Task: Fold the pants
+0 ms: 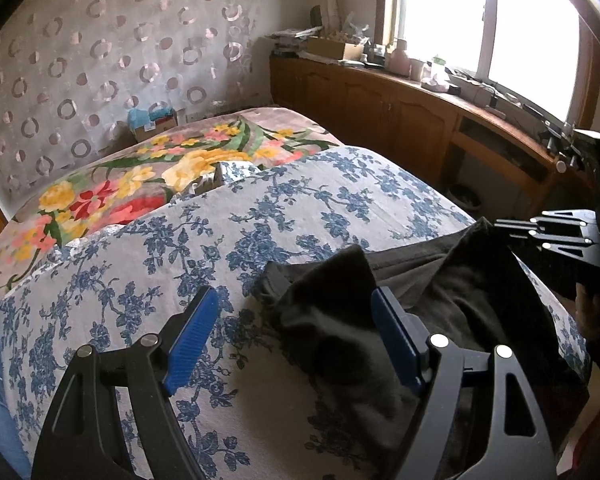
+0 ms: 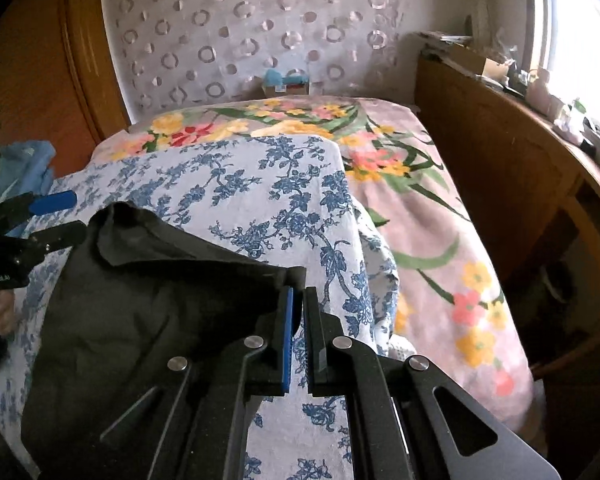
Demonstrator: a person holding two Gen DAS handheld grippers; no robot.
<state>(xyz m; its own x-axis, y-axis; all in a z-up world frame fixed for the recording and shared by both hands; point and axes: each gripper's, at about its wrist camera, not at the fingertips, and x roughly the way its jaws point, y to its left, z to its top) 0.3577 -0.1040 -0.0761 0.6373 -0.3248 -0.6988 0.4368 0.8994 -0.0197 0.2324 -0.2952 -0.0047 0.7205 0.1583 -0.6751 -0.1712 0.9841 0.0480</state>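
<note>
Dark grey pants (image 1: pixel 440 300) lie crumpled on the blue-flowered bedspread (image 1: pixel 260 216). My left gripper (image 1: pixel 296 328) is open, its blue pads wide apart, with one bunched edge of the pants between them. In the right wrist view the pants (image 2: pixel 140 312) spread to the left, and my right gripper (image 2: pixel 299 300) is shut on their top right corner. The left gripper (image 2: pixel 56 216) shows at the far left edge of the pants, open. The right gripper (image 1: pixel 500 226) shows at the right in the left wrist view.
A floral blanket (image 2: pixel 440 220) covers the far and right side of the bed. A small cardboard box (image 1: pixel 154 120) sits by the patterned curtain. A wooden cabinet (image 1: pixel 400 104) with clutter runs under the window. Blue fabric (image 2: pixel 24 168) lies at the left.
</note>
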